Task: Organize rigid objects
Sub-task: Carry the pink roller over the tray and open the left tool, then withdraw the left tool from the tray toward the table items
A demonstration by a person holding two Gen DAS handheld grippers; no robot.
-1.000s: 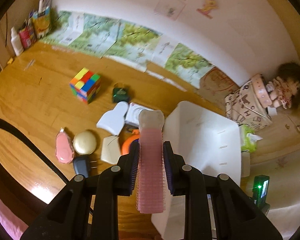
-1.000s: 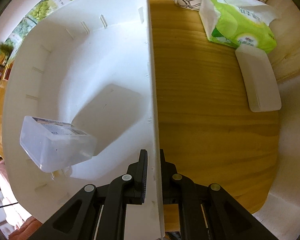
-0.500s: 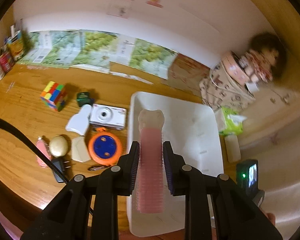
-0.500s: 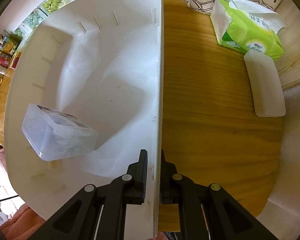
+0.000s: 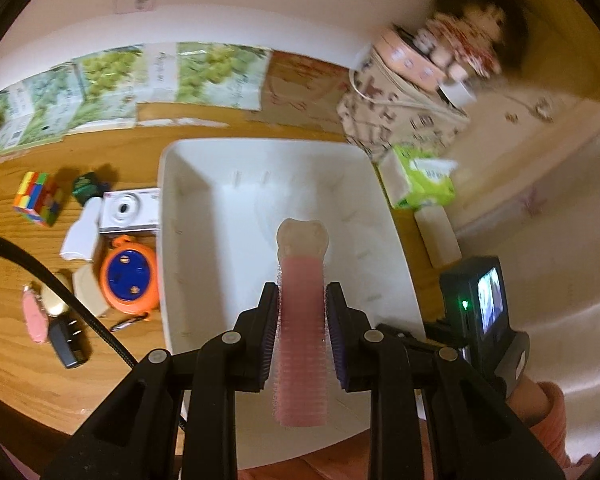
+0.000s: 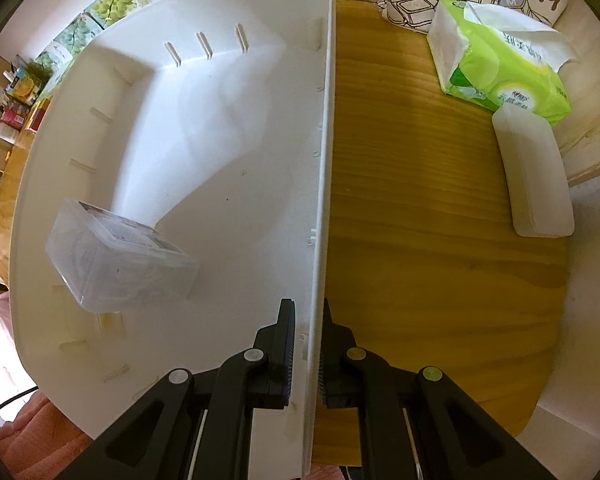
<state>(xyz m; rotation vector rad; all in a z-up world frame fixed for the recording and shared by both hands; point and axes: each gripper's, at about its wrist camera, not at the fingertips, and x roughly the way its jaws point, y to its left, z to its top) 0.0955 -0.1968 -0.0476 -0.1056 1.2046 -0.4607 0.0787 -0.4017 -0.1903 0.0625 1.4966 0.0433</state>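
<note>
My left gripper (image 5: pixel 302 292) is shut on a pink ridged roller with a cream tooth-shaped tip (image 5: pixel 302 320) and holds it above the white bin (image 5: pixel 188 184). My right gripper (image 6: pixel 305 312) is shut on the bin's right wall (image 6: pixel 324 160), one finger inside, one outside. A clear plastic box (image 6: pixel 116 256) lies inside the bin at its left. Loose items lie on the table left of the bin: a Rubik's cube (image 5: pixel 38 198), a white camera (image 5: pixel 130 210), an orange and blue disc (image 5: pixel 130 278).
A green tissue pack (image 6: pixel 500 64) and a white case (image 6: pixel 534 172) lie on the wooden table right of the bin. A patterned bag and doll (image 5: pixel 420 80) stand at the back right. A pink item, a cream round item and a black plug (image 5: pixel 66 342) lie front left.
My left gripper has swung right with the roller, from over the loose items to over the bin. The clear box has slid slightly in the bin. My right gripper keeps its hold on the wall.
</note>
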